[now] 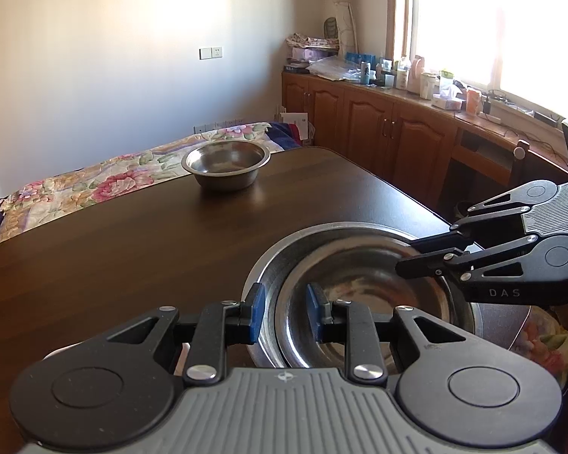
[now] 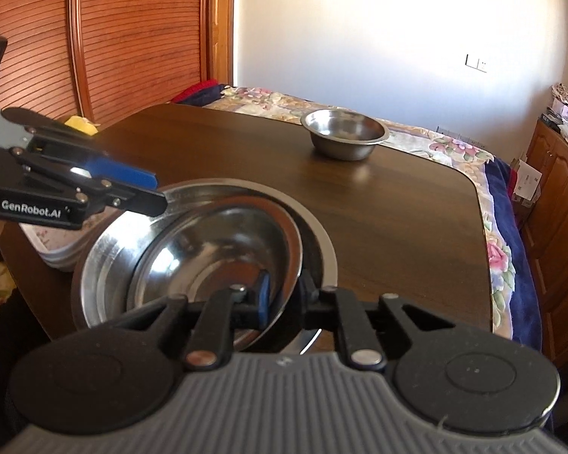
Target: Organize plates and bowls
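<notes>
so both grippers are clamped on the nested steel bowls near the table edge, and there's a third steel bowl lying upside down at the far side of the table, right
Nearly. The far steel bowl is not upside down: it stands upright, open side up, and both wrist views show its hollow inside. The rest holds: the right gripper pinches the inner bowl at its rim, and the left gripper straddles the outer bowl at its rim, on the dark table.

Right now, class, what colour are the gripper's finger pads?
Blue; the left gripper's pads show best in the left wrist view.

Pale wall (image 1: 113,56); bright window (image 1: 473,19); wooden cabinets (image 1: 378,128); floral bedspread (image 1: 106,181).
</notes>
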`<state>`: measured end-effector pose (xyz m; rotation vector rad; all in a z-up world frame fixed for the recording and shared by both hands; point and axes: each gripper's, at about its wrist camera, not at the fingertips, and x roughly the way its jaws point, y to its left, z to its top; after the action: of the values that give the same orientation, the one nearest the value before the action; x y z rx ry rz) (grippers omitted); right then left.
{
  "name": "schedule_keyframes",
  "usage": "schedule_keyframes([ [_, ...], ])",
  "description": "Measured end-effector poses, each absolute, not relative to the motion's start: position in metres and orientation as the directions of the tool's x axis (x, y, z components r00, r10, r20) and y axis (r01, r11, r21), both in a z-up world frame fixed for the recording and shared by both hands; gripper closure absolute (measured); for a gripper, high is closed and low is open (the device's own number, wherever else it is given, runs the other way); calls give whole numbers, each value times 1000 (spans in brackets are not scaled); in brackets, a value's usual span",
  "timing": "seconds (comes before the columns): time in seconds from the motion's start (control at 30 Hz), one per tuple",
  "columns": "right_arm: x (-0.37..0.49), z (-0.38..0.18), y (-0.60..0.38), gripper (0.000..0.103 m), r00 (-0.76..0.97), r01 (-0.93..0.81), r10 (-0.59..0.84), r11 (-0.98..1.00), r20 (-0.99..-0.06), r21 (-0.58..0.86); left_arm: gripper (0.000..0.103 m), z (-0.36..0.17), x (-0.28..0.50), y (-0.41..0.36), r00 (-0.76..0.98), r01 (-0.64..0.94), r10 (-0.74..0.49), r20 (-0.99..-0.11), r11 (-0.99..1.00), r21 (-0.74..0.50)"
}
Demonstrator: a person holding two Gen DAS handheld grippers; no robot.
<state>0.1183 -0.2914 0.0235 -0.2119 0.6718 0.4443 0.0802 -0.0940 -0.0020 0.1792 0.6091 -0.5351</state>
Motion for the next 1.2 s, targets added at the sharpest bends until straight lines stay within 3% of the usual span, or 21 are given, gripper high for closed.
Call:
schedule_keyframes([
  [1.0, 130, 45, -313, 88, 772, -389, 351, 920, -530, 43, 74, 13, 105, -90, 738, 471, -397, -546, 882, -5],
  [1.2, 155, 51, -322, 84, 791, -369, 347, 928, -504, 60, 52, 23, 132, -90, 756, 452, -387, -528, 892, -8],
])
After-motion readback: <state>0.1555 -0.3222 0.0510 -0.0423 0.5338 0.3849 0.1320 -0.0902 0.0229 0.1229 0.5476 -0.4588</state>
